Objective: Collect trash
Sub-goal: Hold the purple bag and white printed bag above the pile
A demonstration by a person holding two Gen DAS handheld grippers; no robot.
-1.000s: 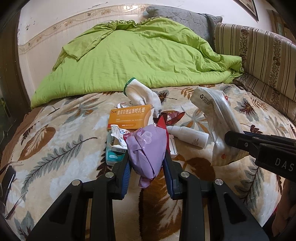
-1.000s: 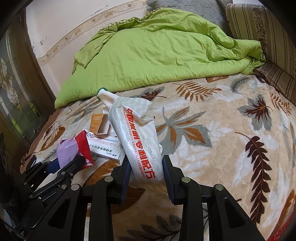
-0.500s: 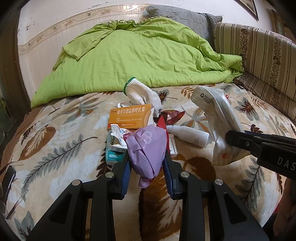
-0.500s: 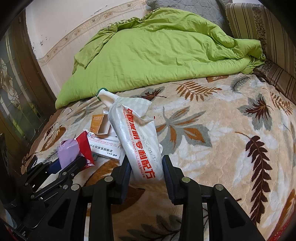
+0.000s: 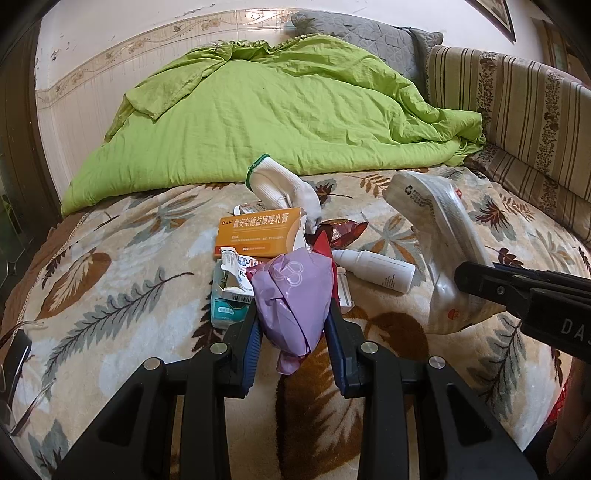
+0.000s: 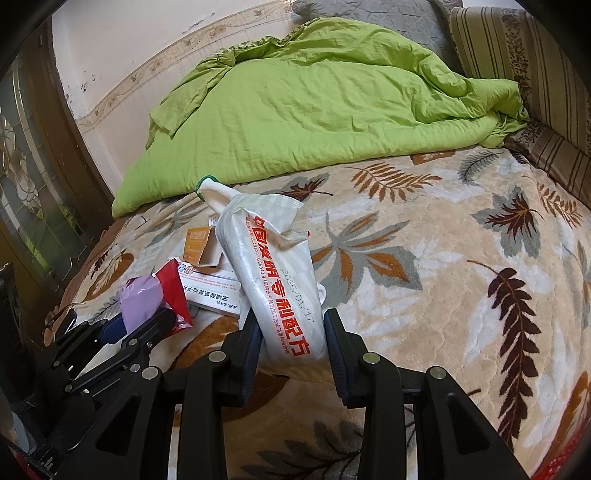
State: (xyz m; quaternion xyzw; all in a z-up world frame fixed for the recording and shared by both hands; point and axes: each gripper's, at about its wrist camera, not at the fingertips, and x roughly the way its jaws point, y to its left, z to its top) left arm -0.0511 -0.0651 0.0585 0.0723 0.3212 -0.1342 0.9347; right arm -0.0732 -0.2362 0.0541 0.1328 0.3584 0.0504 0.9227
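My left gripper (image 5: 293, 325) is shut on a crumpled purple wrapper (image 5: 291, 295) with a red wrapper (image 5: 322, 245) behind it, held just above the trash pile. The pile holds an orange box (image 5: 255, 234), a white glove (image 5: 284, 192), a white bottle (image 5: 376, 269), a teal box (image 5: 225, 308) and a dark red foil wrapper (image 5: 345, 232). My right gripper (image 6: 291, 332) is shut on a white plastic bag with red print (image 6: 277, 280); the same bag (image 5: 439, 236) stands at the right in the left wrist view. The left gripper (image 6: 122, 328) with the purple wrapper (image 6: 140, 299) shows at lower left.
Everything lies on a leaf-patterned blanket (image 6: 424, 258) covering a bed. A green quilt (image 5: 266, 114) is bunched at the back, with a grey pillow (image 5: 369, 33) and a striped headboard cushion (image 5: 517, 107) at the right. A white box (image 6: 218, 291) lies beside the bag.
The right gripper with the white bag has shifted slightly in the left wrist view. Both grippers stay shut on their loads.
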